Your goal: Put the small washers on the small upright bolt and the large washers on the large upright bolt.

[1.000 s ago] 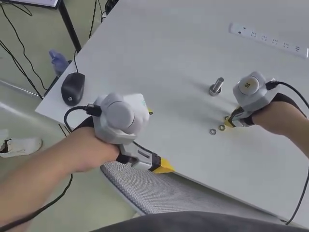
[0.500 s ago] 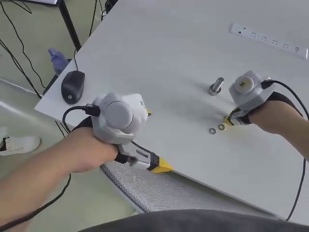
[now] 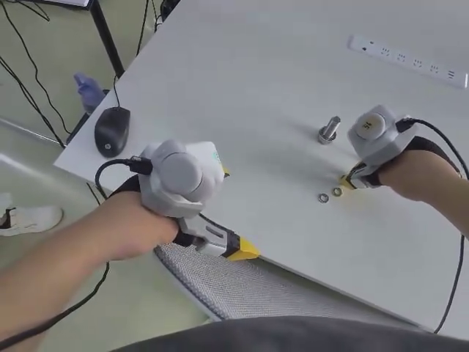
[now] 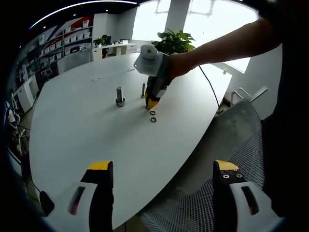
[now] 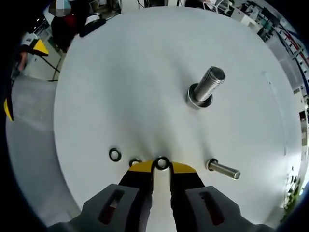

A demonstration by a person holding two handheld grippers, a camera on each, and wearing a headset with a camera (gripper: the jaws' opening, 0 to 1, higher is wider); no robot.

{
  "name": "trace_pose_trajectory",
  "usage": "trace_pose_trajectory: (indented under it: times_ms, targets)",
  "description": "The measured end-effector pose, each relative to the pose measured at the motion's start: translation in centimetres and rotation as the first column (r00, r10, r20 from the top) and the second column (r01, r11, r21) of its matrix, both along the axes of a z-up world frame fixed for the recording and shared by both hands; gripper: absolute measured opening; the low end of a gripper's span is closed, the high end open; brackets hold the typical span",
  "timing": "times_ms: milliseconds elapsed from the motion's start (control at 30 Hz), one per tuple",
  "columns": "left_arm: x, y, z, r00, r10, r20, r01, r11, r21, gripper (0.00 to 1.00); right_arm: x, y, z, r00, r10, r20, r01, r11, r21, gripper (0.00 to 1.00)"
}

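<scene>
- Two upright bolts are counted on the white tabletop [image 5: 120, 72]: a thick large steel bolt [image 5: 206, 87] and a thin small steel bolt [image 5: 223, 169].
- Three dark metal ring washers [image 5: 115, 154] lie near the small one.
- The right gripper [image 3: 346, 182] is narrowed, apparently pinching the nearest washer [image 5: 162, 162].
- The left gripper [image 4: 164, 166] is held wide and empty at the table edge.
- Since a second ago, washers and bolts have not been moved.
</scene>
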State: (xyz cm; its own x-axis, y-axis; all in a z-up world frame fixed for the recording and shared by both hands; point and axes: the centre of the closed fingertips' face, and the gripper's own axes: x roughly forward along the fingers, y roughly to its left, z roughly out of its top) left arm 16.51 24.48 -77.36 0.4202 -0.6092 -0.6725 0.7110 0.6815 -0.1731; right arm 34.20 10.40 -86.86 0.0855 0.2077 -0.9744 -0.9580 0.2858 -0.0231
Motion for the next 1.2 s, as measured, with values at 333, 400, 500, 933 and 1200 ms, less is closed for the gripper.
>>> trace_pose_trajectory:
  times_ms: [333, 400, 500, 933, 1200]
  targets:
    - [0.3, 0.0, 0.0, 1.000, -0.010, 0.001, 0.010, 1.000, 0.007, 0.83, 0.0, -0.5, 0.7, 1.000, -0.013, 0.001, 0.013, 1.000, 0.015, 0.13]
    - [0.4, -0.1, 0.0, 1.000, -0.014, 0.001, 0.014, 1.000, 0.008, 0.82, 0.0, -0.8, 1.0, 1.000, -0.018, 0.004, 0.018, 1.000, 0.017, 0.13]
    - [0.6, -0.3, 0.2, 1.000, -0.021, 0.006, 0.021, 1.000, 0.011, 0.83, -0.1, -1.4, 1.3, 0.999, -0.040, 0.002, 0.040, 0.999, 0.027, 0.13]
    - [1.8, -0.3, 0.7, 0.999, -0.027, 0.021, 0.027, 1.000, 0.014, 0.84, 0.4, -5.0, 2.4, 0.995, -0.099, 0.015, 0.099, 0.995, 0.019, 0.13]
    - [2.4, -0.1, 0.7, 0.999, -0.027, 0.024, 0.026, 0.999, 0.019, 0.83, 1.6, -5.9, 3.2, 0.993, -0.113, 0.029, 0.113, 0.994, 0.013, 0.13]
